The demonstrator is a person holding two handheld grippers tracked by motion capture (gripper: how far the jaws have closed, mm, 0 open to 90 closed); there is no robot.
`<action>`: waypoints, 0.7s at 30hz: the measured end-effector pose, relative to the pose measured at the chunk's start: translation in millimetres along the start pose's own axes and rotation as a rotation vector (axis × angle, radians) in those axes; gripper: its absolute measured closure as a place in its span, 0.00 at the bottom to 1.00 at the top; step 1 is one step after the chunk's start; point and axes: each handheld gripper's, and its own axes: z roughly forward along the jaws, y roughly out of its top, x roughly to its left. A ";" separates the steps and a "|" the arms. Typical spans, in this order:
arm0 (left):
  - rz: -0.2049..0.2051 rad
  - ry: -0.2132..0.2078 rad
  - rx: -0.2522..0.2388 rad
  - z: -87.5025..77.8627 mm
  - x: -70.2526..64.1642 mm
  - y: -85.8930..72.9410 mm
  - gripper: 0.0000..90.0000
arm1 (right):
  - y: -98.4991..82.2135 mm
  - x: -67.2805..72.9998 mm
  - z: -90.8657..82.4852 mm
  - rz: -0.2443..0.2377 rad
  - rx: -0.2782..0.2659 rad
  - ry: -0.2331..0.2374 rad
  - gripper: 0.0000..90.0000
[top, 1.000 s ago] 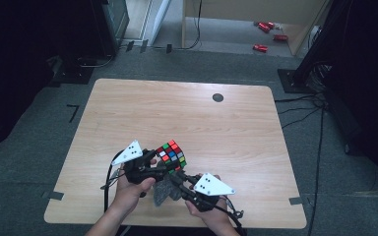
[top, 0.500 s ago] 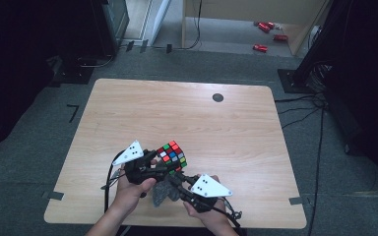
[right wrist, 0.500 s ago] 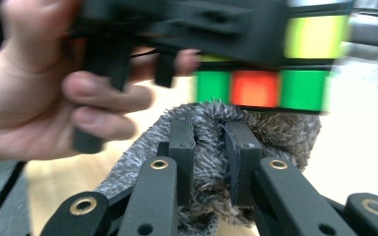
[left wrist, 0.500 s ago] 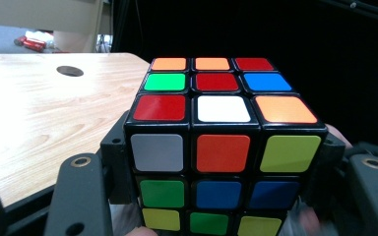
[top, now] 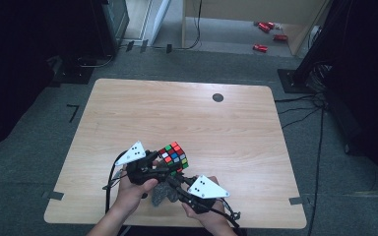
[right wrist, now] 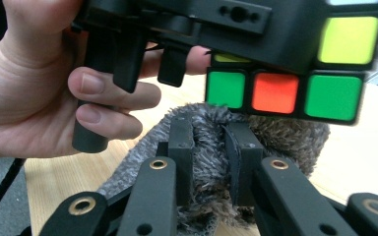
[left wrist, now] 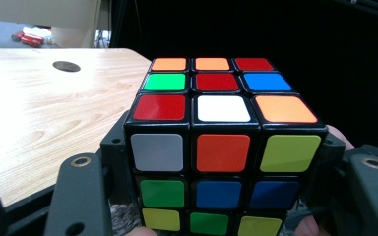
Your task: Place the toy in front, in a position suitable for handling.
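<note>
Very little differs from a second ago. The right tool (top: 173, 183), clamped on the grey cloth (top: 160, 194), sits a touch nearer the left tool (top: 163, 168) and closer under the puzzle cube (top: 174, 157) than it was. The change is slight, barely a nudge along the counter's (top: 128, 118) near edge.
</note>
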 end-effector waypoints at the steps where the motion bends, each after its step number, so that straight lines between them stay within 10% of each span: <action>1: 0.001 0.001 -0.001 -1.3 1.1 0.4 0.39 | 0.7 -3.4 -1.5 0.007 -0.007 -0.005 0.86; 7: -0.010 0.008 -0.002 -2.1 3.2 0.1 0.39 | 1.5 -17.7 -8.3 0.055 -0.029 -0.037 0.86; 15: 0.007 -0.002 0.012 2.1 -1.2 -1.9 0.39 | -1.7 2.3 1.7 -0.012 0.013 0.009 0.85; 21: -0.004 0.021 0.003 -3.9 6.1 0.1 0.39 | 0.8 -19.0 -8.7 0.034 -0.021 -0.053 0.86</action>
